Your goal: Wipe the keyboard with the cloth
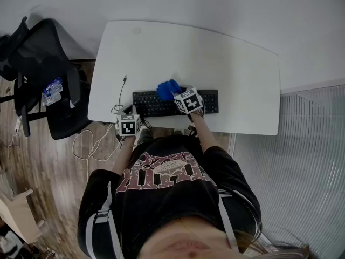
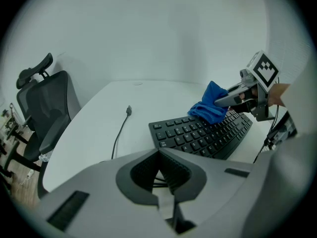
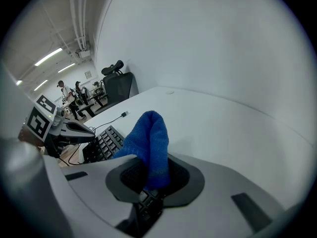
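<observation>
Cloth (image 1: pixel 168 89): blue, bunched up on the keyboard (image 1: pixel 153 106), near the middle of its far edge. It's soft, light and floppy, so it'll probably fold rather than slide flat.
Right gripper (image 3: pixel 148 180): clamped on one end of the cloth, with the rest poking out ahead.
Left gripper (image 2: pixel 161 172): jaws together, nothing in them, sitting at the desk's (image 1: pixel 232 69) front edge by the keyboard's left end.
Grip tip: pinch a thick fold, not a thin corner. Thin bits likely slip out mid-wipe.

Bright, even light; fisheye vignetting rounds both gripper views.
</observation>
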A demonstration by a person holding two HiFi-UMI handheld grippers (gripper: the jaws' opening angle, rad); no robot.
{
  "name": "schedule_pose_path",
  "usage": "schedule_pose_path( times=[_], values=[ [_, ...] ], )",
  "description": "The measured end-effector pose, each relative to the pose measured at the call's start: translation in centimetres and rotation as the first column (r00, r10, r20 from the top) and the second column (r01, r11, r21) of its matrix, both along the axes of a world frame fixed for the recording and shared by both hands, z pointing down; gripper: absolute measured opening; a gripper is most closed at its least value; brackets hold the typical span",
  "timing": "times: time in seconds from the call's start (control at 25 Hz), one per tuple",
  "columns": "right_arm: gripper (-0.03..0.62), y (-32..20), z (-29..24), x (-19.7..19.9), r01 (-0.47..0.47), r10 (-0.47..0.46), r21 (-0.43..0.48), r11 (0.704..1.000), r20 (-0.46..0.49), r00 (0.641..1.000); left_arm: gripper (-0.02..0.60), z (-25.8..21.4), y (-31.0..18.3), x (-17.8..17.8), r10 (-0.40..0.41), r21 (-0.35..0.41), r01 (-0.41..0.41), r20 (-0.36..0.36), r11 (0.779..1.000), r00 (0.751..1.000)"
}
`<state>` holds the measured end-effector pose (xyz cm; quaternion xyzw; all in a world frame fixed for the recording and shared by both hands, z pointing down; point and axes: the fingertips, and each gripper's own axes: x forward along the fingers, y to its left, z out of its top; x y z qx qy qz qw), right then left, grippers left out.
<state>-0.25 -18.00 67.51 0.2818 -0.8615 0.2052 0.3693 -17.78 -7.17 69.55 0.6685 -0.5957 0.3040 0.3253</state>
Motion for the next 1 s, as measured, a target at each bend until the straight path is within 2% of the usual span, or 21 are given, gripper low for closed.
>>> schedule_pose_path(
  times=[1.0],
  values=[
    [0.064,-1.1,0.2,9.1,-0.128,0.128,0.02,0.992,-0.028,0.991,0.035,-0.1,0.0,0.1,-0.014,0.002,0.014,0.024,1.0,1.0]
  ],
)
